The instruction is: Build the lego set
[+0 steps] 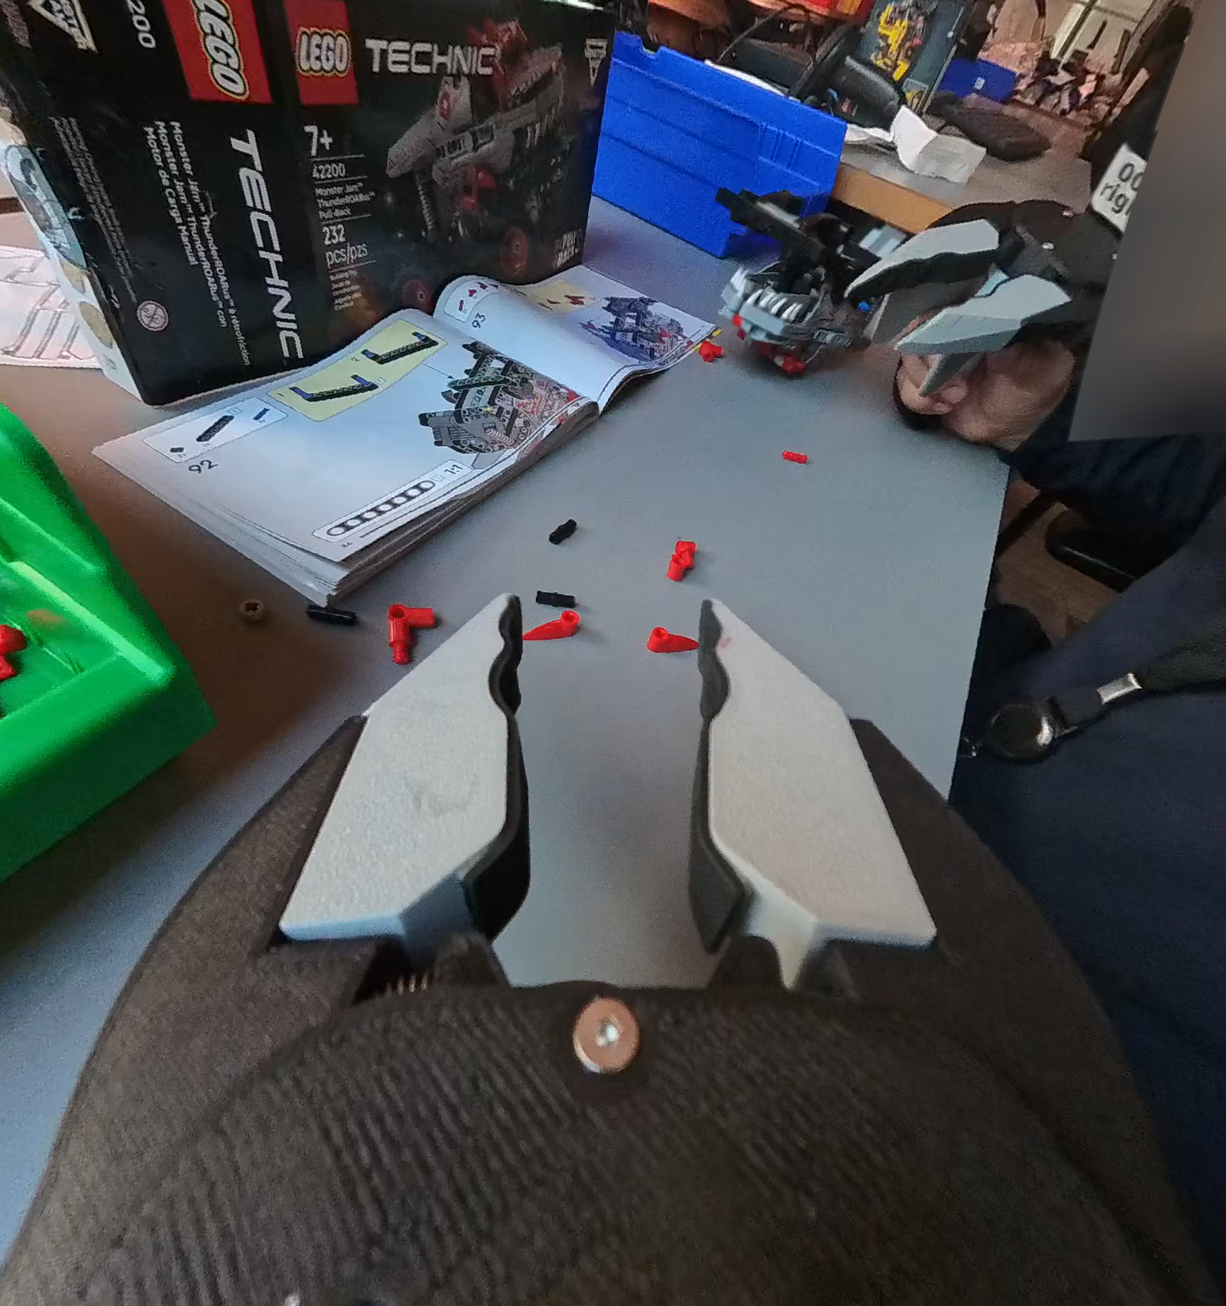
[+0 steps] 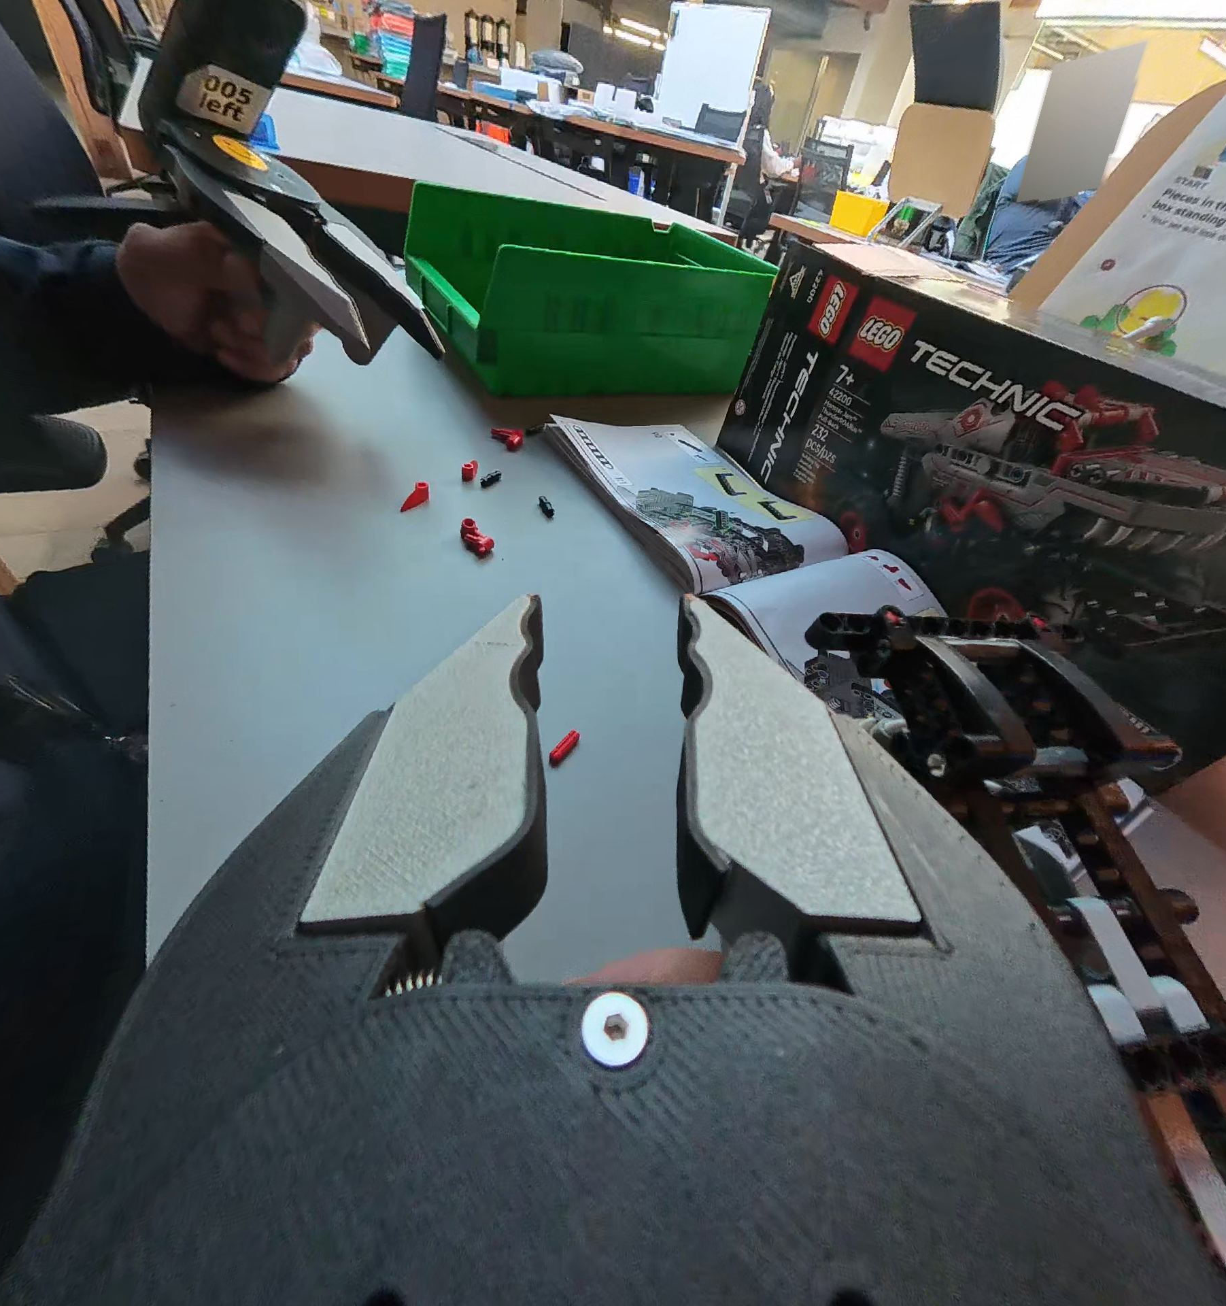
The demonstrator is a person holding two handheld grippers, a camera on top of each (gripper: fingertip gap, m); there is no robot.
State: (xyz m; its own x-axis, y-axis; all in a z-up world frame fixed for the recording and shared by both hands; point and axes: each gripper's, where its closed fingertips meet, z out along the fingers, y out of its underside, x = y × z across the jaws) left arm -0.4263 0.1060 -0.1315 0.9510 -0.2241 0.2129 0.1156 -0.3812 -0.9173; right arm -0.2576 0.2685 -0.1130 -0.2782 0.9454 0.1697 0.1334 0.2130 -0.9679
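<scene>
Bricks lie loose on the grey counter (image 1: 772, 707): two red tooth pieces (image 1: 552, 627) just ahead of the left tongs (image 1: 606, 622), a red angled connector (image 1: 405, 625) off to their left, black pins (image 1: 562, 531) and another red connector (image 1: 680, 560) farther ahead. The half-built model (image 2: 984, 721) sits close beside the right tongs (image 2: 610, 636), on their right, with one red pin (image 2: 564, 748) lying between their fingers. Both tongs are released and empty. Beyond the left tongs lies the open instruction booklet (image 1: 384, 452), then the set's box (image 1: 299, 177) and a green bin (image 2: 581, 311). The step in hand looks like picking the next part; probably a tooth, which calls for lowering the left tongs forward and clenching across its narrow body.
</scene>
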